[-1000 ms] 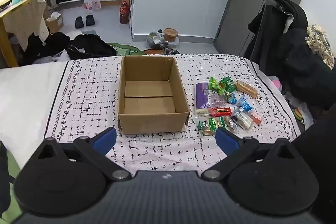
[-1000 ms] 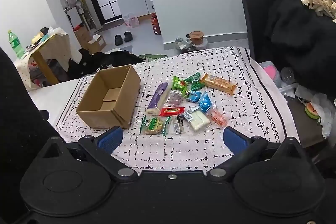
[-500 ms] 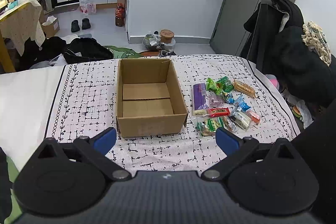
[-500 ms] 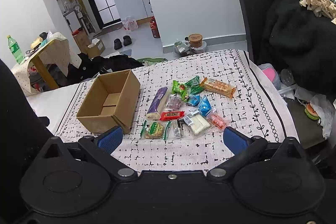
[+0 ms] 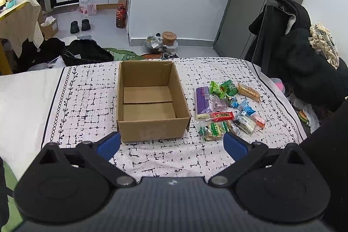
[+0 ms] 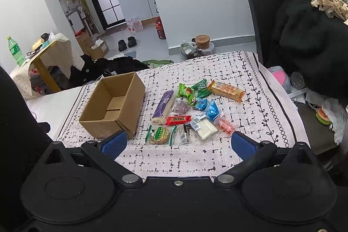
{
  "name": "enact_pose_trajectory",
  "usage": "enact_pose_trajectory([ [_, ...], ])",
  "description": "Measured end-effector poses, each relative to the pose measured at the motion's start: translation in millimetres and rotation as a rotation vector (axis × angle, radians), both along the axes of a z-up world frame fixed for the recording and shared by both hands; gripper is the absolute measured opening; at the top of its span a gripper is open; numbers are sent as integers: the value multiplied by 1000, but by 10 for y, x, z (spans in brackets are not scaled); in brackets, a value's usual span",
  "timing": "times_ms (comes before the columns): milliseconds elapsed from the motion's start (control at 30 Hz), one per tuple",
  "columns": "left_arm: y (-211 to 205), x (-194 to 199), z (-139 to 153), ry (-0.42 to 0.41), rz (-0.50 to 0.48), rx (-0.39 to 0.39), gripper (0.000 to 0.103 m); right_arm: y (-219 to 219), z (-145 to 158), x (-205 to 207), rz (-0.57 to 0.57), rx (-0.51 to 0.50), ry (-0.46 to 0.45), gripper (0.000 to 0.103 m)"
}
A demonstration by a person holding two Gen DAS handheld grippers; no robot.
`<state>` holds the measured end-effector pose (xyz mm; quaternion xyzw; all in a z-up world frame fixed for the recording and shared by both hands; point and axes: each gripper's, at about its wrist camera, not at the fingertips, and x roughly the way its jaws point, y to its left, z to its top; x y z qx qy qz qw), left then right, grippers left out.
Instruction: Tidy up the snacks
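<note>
Right now your left claw (image 5: 171, 142) hangs low over the near edge of the patterned cloth (image 5: 87, 101), blue fingers spread wide and gripping nothing; it points straight at the cardboard box (image 5: 150, 101). Your right claw (image 6: 178, 144) sits at a similar height, also fully spread and empty, aimed at the pile of snacks (image 6: 191, 110) to the right of the box.

The box stands upright on the cloth with its top open, and only its bare bottom flaps show inside. Every snack lies outside it, on the cloth to its right. Nearest the box is the long purple pack (image 6: 163, 107), almost parallel to the box's right wall. A red bar (image 6: 178, 120) lies at the purple pack's near end, and a green-edged biscuit pack (image 6: 159, 135) lies nearer to you than that. Green candy wrappers (image 6: 193, 89) and an orange wafer pack (image 6: 226, 90) lie at the far side of the pile from the box's front corner, with blue packets (image 6: 208, 108) and a white pack (image 6: 203, 126) between.
</note>
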<state>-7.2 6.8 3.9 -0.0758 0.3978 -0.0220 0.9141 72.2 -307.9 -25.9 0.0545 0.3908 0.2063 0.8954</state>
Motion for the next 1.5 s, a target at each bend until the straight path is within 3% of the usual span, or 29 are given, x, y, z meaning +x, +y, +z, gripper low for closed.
enact_pose_trajectory([
  [1500,49,-95,55,-26,14,-11,101,43,55,-38,8,-14,-35,103],
])
